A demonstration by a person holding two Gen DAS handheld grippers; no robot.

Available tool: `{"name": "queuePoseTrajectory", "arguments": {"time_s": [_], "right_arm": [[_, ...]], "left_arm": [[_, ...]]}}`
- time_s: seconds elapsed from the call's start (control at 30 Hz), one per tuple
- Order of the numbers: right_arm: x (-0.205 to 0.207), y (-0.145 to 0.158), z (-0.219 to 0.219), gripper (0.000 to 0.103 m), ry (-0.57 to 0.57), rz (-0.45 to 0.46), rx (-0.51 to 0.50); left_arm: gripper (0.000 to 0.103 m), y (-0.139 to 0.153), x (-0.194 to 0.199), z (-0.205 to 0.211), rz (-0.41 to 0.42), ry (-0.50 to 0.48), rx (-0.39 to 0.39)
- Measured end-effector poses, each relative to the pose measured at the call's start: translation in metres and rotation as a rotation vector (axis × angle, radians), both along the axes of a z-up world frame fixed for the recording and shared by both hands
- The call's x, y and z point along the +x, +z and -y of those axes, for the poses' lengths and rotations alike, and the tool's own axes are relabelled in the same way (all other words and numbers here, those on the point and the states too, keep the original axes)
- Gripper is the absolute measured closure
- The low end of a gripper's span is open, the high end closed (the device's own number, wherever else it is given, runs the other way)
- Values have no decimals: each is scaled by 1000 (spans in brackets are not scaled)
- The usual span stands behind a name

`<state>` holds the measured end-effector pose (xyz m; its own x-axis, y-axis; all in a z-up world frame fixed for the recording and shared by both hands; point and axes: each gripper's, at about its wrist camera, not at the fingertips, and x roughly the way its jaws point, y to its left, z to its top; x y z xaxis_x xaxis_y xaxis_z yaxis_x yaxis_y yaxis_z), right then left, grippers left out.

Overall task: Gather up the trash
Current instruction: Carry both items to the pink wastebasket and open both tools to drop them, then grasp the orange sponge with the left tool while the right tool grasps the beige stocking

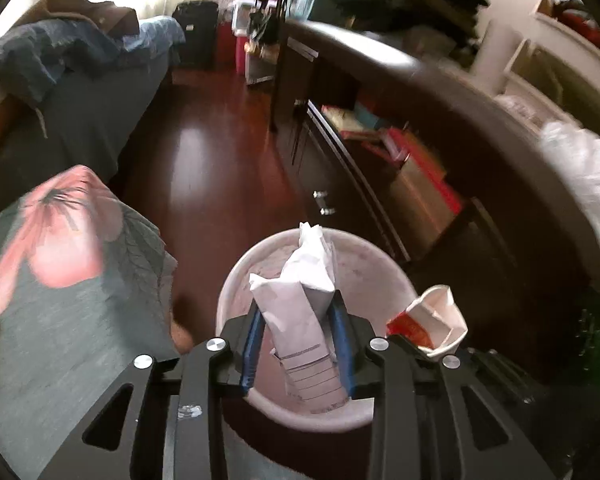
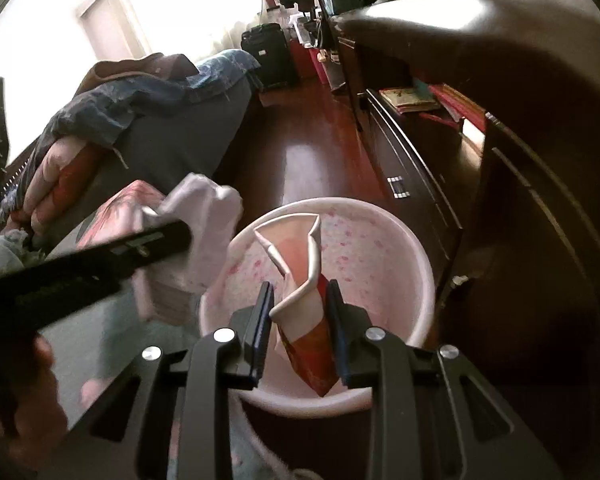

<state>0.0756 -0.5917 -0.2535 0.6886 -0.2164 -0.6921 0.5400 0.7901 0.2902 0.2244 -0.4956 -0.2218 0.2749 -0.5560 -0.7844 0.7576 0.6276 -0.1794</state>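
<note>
Closest in the left wrist view: left gripper (image 1: 298,340) clamped on a crumpled white paper (image 1: 302,292), blue pads pressed to both its sides. Paper standing up from between the fingers, long axis running along them and away from the camera, torn tip pointing toward the far rim of the pink waste bin (image 1: 260,248) below. Printed ruled lines visible on its near end. Paper directly above the bin's opening.

Same layout in the right wrist view: right gripper (image 2: 300,328) closed on a crushed paper cup (image 2: 304,280), red and white, pinched at its lower body between the two pads. Cup's long axis lying along the fingers, flattened open mouth pointing away and slightly left, base toward the camera. Cup also over the mouth of the waste bin (image 2: 380,216).

Just right of the left gripper in its own view, the same cup (image 1: 436,316), beside the bin's rim. Left of the right gripper in its view, the other tool's dark body crossing diagonally, blurred white paper (image 2: 204,224) at its end.

Farther out: floral cushion (image 1: 60,240) at left, glossy dark red floor (image 1: 220,140), dark cabinet (image 1: 380,120) with books on a shelf at right, rumpled bedding (image 1: 60,52) on a bed, black suitcase (image 1: 196,32) near the bright window.
</note>
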Motion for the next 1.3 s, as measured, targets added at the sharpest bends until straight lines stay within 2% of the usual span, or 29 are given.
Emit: {"name": "queuePoseTrajectory", "arguments": {"time_s": [0.03,0.07,0.1,0.13,0.17,0.2,0.23,0.37,0.53,0.63,0.77,0.97,1.07,1.23,1.3], "right_arm": [[2,-4,3,70,-2,-1,2],[4,-8,7,66,-9,-5,2],[3,-10,7,57,-12,-3,1],[3,-11,9,54,-17,5,-1],[1,-12,10,50,-25,17,-9],[1,-11,10,49,-31,20,-15],[-1,-11,10,49,-41,15,-24],[-4,-6,6,47,-62,2,-30],[-10,9,-18,38,-79,-50,-80],[-15,25,-42,30,-75,-85,-123],[-23,51,-83,18,-18,-67,-162],[-23,80,-150,12,112,-13,-171],[-16,85,-180,12,178,-5,-168],[1,87,-223,12,269,-21,-172],[9,87,-237,12,299,-26,-172]], "left_arm": [[64,-5,3,4,-5,4,11],[62,-8,6,5,-10,10,18],[54,-8,8,5,-15,14,15],[40,-6,9,3,-17,21,3],[33,-3,10,1,-14,30,-11],[16,3,10,-5,-3,46,-36],[10,9,10,-11,15,61,-64],[10,30,4,-28,82,83,-107],[10,54,-7,-63,144,141,-128],[8,67,-13,-91,191,195,-127],[7,81,-20,-140,273,295,-84],[4,87,-21,-214,380,446,7],[4,82,-11,-258,358,549,43],[4,58,18,-321,249,742,66],[5,47,31,-337,193,789,54]]}}
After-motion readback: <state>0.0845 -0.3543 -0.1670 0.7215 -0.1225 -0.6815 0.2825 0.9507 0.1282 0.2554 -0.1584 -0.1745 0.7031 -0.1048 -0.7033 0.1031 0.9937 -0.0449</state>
